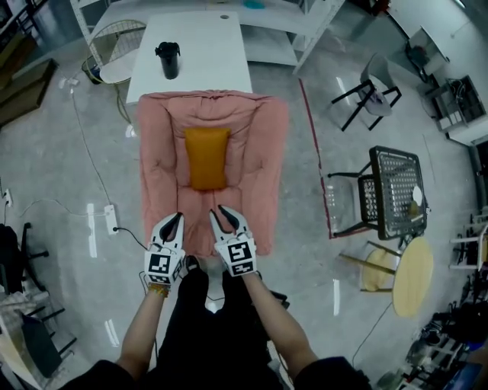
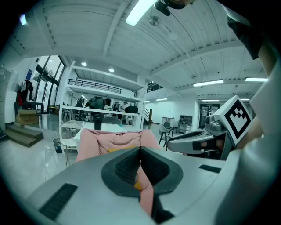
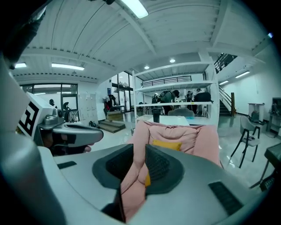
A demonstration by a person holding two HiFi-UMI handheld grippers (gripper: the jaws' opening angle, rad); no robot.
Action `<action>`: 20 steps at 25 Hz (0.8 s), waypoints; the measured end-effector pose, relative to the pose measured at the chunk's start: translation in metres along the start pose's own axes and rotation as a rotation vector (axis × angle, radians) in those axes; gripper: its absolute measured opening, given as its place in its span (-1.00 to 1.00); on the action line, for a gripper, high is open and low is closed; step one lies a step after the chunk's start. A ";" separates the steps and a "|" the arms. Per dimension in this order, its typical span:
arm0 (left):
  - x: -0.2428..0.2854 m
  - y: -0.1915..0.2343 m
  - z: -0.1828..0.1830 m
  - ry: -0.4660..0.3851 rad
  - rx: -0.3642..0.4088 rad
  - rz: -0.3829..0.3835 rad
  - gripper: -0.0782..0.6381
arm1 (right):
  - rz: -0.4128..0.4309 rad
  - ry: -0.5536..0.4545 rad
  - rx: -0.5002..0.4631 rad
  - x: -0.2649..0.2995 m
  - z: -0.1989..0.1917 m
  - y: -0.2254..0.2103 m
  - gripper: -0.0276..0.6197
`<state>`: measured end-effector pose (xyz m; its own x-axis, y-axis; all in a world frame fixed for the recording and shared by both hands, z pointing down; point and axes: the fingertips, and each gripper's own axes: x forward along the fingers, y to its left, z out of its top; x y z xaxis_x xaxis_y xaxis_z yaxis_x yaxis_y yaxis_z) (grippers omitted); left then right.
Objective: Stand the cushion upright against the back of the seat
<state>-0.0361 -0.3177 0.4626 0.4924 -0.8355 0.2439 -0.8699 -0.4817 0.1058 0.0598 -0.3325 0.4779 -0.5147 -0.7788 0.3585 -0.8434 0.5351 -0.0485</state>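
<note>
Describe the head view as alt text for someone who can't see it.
An orange cushion sits in the middle of a pink armchair, seen from above. The person's left hand-held gripper and right hand-held gripper are held side by side at its front edge, gripping nothing; a white table with a black cup stands behind.

Bright, even light falls from ceiling strips [image 2: 140,11] overhead; the glossy floor [image 1: 69,251] throws white glare streaks. My gripper views bulge, going black at the corners.
</note>
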 end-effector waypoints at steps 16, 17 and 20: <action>-0.061 -0.010 0.054 -0.111 0.061 -0.104 -0.74 | -0.008 -0.085 -0.073 -0.061 0.042 0.059 -0.64; -0.063 -0.012 0.056 -0.113 0.069 -0.104 -0.74 | -0.015 -0.105 -0.077 -0.064 0.046 0.057 -0.64; -0.074 -0.024 0.061 -0.117 0.080 -0.092 -0.74 | -0.016 -0.141 -0.093 -0.083 0.060 0.059 -0.64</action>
<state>-0.0497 -0.2606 0.3834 0.5737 -0.8099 0.1224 -0.8184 -0.5729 0.0446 0.0438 -0.2558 0.3891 -0.5237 -0.8220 0.2239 -0.8369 0.5455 0.0449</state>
